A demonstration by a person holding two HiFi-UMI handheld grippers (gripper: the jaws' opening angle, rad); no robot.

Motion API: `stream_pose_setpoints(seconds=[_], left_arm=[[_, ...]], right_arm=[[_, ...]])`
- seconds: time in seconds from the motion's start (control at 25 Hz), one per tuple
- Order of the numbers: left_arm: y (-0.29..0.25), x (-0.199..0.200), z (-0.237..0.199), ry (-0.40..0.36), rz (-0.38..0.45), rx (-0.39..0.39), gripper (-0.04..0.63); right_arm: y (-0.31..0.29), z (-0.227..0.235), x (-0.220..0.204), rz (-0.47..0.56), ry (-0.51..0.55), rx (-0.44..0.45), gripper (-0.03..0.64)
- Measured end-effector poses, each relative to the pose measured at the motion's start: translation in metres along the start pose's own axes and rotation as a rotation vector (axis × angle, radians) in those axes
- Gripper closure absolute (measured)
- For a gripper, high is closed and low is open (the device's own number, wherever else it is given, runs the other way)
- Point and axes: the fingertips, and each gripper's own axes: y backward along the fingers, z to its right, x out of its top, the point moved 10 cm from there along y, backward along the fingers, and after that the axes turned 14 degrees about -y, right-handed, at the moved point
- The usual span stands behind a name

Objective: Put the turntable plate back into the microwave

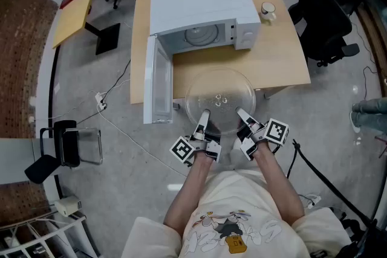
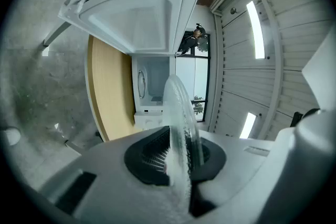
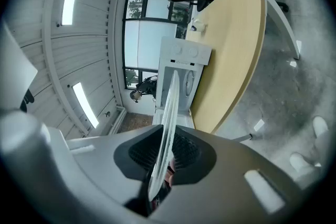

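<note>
You're holding the clear round glass turntable plate point(image 1: 221, 96) by its near rim (one side each). Your left hand-held gripper point(image 1: 204, 116) and right hand-held gripper point(image 1: 243, 114) both pinch it. It's level, in front of the white microwave point(image 1: 202, 6), whose door point(image 1: 158, 78) is wide open, and above the front edge of the light wooden table point(image 1: 278, 51).

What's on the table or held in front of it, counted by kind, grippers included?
Microwave: 1
Plate: 1
Small round object: 1
Grippers: 2 (left gripper, right gripper)
Total: 5
</note>
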Motion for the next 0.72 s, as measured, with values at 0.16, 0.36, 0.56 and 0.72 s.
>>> stream_pose_setpoints(seconds=[0.16,0.36,0.56,0.72], left_arm=[[0.013,0.006,0.000,-0.004,-0.007,-0.010,0.566],[0.024,0.014,0.001,0.003,-0.008,-0.034,0.566],[0.020,0.016,0.005,-0.002,-0.019,-0.059,0.566],[0.015,0.017,0.008,-0.005,-0.012,-0.067,0.566]], right_arm=[[0.003,0.001,-0.015,0.017,0.017,0.002,0.566],[0.002,-0.002,-0.031,0.021,0.032,0.009,0.566],[0.000,-0.010,-0.031,0.020,0.080,0.027,0.560],[-0.004,-0.016,-0.027,0.006,0.103,0.035,0.557]])
